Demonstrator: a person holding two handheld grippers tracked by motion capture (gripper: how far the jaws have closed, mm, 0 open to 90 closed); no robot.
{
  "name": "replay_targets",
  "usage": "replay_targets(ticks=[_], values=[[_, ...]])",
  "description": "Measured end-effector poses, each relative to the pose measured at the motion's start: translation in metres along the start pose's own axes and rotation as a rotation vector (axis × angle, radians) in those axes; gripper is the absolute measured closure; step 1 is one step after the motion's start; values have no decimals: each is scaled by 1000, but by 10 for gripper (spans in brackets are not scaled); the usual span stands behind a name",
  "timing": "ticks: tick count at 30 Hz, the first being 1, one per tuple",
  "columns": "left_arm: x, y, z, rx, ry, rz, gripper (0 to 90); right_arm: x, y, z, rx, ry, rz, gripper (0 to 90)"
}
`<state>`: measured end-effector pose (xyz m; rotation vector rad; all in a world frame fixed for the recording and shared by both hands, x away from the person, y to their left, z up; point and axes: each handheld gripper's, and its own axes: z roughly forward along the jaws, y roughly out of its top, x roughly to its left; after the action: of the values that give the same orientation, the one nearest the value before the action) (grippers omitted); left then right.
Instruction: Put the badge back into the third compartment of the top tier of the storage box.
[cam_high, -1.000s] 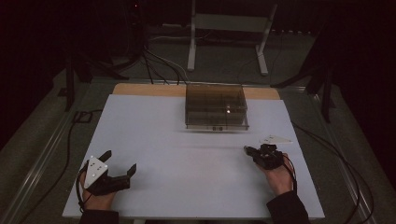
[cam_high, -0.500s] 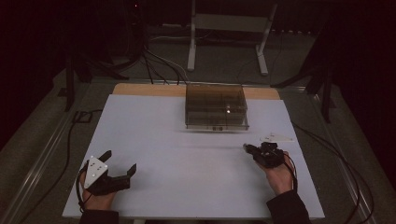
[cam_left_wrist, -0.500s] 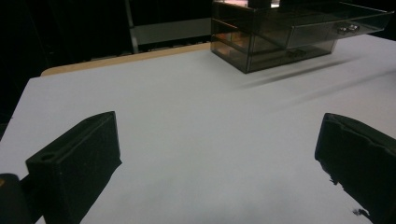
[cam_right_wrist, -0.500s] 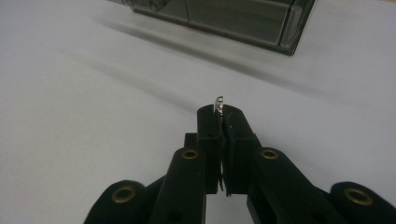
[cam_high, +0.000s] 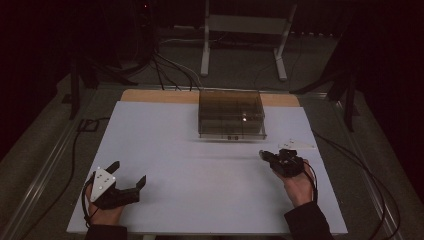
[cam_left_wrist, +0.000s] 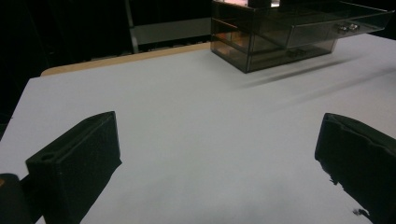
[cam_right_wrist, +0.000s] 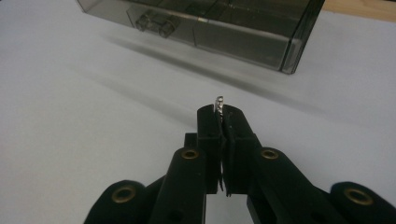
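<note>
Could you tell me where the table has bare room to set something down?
Bare white table lies between the left claw and right claw, and left of the smoked drawer box. Crowded only around that box.

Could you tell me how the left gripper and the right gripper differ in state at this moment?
The left gripper has its jaws wide apart and holds nothing; the right gripper is shut on a small shiny metal piece. The left sits near the table's front edge; the right lies nearer the smoky drawer box. Both are hand-held above the white table.
</note>
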<state>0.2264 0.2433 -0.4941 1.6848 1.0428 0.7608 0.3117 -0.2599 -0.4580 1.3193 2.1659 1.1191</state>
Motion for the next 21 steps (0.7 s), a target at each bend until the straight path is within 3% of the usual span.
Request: replay_targets(ticks=[21], values=[[0,0,0,1,0,2,9,3,19,-5,-53,3,2,879]])
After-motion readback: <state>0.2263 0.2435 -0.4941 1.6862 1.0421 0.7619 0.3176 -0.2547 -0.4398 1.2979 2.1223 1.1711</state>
